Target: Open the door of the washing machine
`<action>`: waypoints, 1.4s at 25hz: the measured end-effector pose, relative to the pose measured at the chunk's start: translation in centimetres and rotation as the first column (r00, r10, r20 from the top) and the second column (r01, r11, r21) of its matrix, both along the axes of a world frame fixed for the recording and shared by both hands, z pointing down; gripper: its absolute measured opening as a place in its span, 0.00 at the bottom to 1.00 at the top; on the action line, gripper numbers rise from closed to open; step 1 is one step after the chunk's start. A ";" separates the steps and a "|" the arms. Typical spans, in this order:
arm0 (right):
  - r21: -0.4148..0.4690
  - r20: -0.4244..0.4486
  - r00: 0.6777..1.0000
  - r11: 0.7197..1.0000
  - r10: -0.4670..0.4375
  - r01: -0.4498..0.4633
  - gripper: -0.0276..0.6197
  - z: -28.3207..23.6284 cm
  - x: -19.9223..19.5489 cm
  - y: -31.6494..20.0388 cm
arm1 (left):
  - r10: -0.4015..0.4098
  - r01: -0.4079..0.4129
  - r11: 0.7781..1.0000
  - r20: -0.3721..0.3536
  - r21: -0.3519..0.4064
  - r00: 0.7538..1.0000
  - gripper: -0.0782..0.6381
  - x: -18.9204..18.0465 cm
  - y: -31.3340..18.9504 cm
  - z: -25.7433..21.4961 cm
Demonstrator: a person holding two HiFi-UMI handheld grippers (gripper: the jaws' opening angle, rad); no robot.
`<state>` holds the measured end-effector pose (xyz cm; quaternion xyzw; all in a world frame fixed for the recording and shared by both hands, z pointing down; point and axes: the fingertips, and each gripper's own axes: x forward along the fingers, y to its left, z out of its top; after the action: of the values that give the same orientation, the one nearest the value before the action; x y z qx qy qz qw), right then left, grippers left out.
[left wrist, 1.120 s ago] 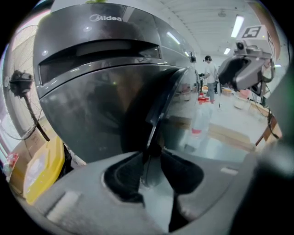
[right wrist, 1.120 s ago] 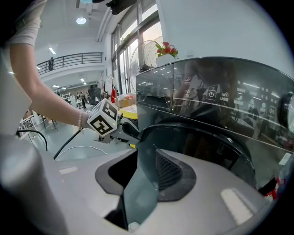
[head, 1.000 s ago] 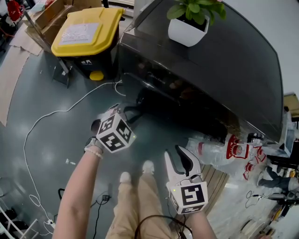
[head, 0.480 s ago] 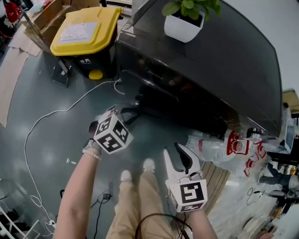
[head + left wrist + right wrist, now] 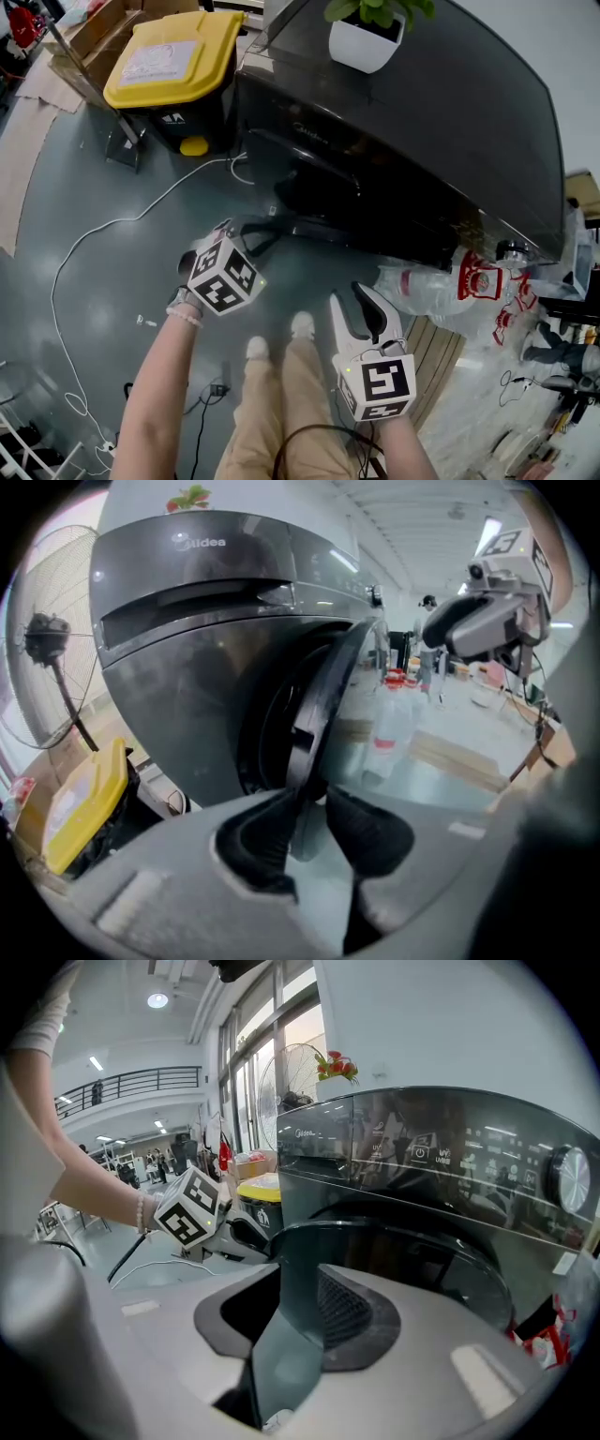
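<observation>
Yellow-lidded bin (image 5: 164, 56) stands at far left, clear of the swing. The left hand-held gripper (image 5: 309, 799) pinches the door (image 5: 323, 696) by its rim, a hold fit for pulling; the door hangs ajar from the washing machine (image 5: 422, 103). Bare floor (image 5: 103, 272) leaves it room to swing wider. The right hand-held gripper (image 5: 349, 300) hovers, jaws apart and empty, near plastic bottles (image 5: 431, 286).
</observation>
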<state>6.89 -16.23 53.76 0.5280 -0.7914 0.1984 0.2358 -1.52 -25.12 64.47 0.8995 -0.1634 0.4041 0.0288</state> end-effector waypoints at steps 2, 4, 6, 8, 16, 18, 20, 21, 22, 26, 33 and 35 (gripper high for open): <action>-0.009 0.003 1.000 1.000 0.005 -0.005 0.22 0.1 -0.3 0.4 | 0.003 -0.003 1.000 0.001 -0.004 1.000 0.25 -0.3 0.8 0.1; -0.022 0.005 1.000 1.000 0.011 -0.011 0.25 0.1 -0.6 0.8 | 0.005 -0.005 1.000 0.002 -0.006 1.000 0.24 -0.5 1.5 0.1; -0.030 0.006 1.000 0.999 0.017 -0.017 0.27 0.1 -0.9 1.2 | 0.007 -0.007 1.000 0.005 -0.009 1.000 0.24 -0.7 2.3 0.1; -0.037 0.010 1.000 0.999 0.025 -0.025 0.29 0.2 -1.1 1.8 | 0.009 -0.009 1.000 0.007 -0.013 1.000 0.24 -0.9 3.1 0.1; -0.078 0.036 0.994 0.992 0.106 -0.103 0.34 0.9 -1.8 3.9 | 0.037 -0.037 0.999 0.009 -0.036 0.999 0.22 -1.6 6.9 0.2; -0.084 0.044 0.990 0.988 0.132 -0.128 0.35 1.0 -1.8 4.4 | 0.047 -0.047 0.998 0.008 -0.042 0.999 0.21 -1.8 8.0 0.2; -0.091 0.054 0.986 0.984 0.158 -0.152 0.36 1.0 -1.7 4.7 | 0.055 -0.055 0.997 0.008 -0.050 0.998 0.21 -1.8 9.1 0.2; -0.093 0.059 0.984 0.982 0.167 -0.161 0.36 0.9 -1.7 4.9 | 0.059 -0.059 0.997 0.007 -0.055 0.998 0.20 -1.8 9.7 0.3; -0.092 0.061 0.983 0.982 0.174 -0.168 0.36 0.9 -1.7 5.0 | 0.064 -0.063 0.996 0.006 -0.061 0.998 0.20 -1.9 10.3 0.3; -0.089 0.073 0.978 0.978 0.196 -0.190 0.36 0.8 -1.8 5.4 | 0.091 -0.091 0.993 0.004 -0.081 0.996 0.19 -1.9 12.5 0.4; -0.110 0.103 0.964 0.966 0.245 -0.234 0.36 0.8 -2.1 6.6 | 0.146 -0.146 0.982 -0.006 -0.119 0.989 0.18 -1.5 16.6 0.5; -0.119 0.113 0.956 0.959 0.272 -0.259 0.37 0.9 -1.8 7.1 | 0.153 -0.153 0.980 -0.012 -0.128 0.988 0.18 -1.3 17.7 0.5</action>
<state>5.09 -9.09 54.63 0.6030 -0.7154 0.3022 0.1824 -2.82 -7.38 64.97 0.9061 -0.0675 0.4139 0.0557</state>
